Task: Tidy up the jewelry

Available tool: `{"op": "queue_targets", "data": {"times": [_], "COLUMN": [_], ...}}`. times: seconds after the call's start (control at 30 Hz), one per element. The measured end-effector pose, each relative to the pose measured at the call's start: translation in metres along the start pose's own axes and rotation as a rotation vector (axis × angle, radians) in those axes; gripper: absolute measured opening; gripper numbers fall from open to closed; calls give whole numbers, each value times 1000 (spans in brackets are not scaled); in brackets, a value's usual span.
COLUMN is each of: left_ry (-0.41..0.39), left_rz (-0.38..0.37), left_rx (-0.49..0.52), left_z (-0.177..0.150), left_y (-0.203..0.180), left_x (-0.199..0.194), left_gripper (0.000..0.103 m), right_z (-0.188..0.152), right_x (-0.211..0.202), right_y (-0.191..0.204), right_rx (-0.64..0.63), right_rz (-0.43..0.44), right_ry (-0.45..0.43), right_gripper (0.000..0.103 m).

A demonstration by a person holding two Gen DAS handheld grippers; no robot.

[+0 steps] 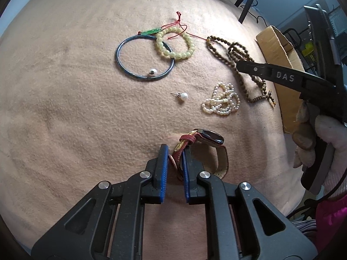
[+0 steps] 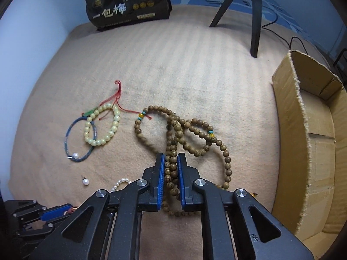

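Observation:
Jewelry lies on a tan cloth. My left gripper (image 1: 174,151) is shut on the red strap of a watch (image 1: 211,139) with a dark face. My right gripper (image 2: 171,158) is shut on strands of a brown wooden bead necklace (image 2: 184,130), which also shows in the left wrist view (image 1: 234,58). A dark blue bangle (image 1: 144,57) lies under a yellow bead bracelet (image 1: 175,43) and a green pendant on red cord (image 1: 151,31). One pearl earring (image 1: 183,96) lies loose; another (image 1: 153,72) sits inside the bangle. A white pearl strand (image 1: 223,100) lies in a heap.
An open cardboard box (image 2: 314,134) stands at the right edge of the cloth. A black printed bag (image 2: 128,2) stands at the back. Black tripod legs (image 2: 253,17) stand on the cloth at the back right.

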State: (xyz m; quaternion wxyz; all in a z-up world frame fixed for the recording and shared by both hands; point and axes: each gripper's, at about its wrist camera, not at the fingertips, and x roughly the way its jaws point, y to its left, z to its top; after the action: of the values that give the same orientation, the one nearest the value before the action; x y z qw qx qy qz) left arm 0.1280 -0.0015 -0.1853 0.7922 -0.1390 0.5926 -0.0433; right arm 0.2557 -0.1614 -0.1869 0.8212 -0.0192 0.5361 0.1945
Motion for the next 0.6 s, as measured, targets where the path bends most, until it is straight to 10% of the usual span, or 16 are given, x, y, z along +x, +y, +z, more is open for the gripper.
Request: {"op": "queue_targets", "data": {"times": [0.47, 0.6], "left_ry": [-6, -1], "left_rz": [4, 3], "left_rx": [0, -6], "left_z": [0, 0], "left_y": [-7, -6], "left_x": [3, 6], "left_gripper": [11, 11], "right_z": [-4, -3], "right_x": [5, 13], "right_y": [4, 14], "right_rx": [-8, -16], "right_rz": [89, 119], "right_ry": [32, 64], "right_gripper": [13, 47]}}
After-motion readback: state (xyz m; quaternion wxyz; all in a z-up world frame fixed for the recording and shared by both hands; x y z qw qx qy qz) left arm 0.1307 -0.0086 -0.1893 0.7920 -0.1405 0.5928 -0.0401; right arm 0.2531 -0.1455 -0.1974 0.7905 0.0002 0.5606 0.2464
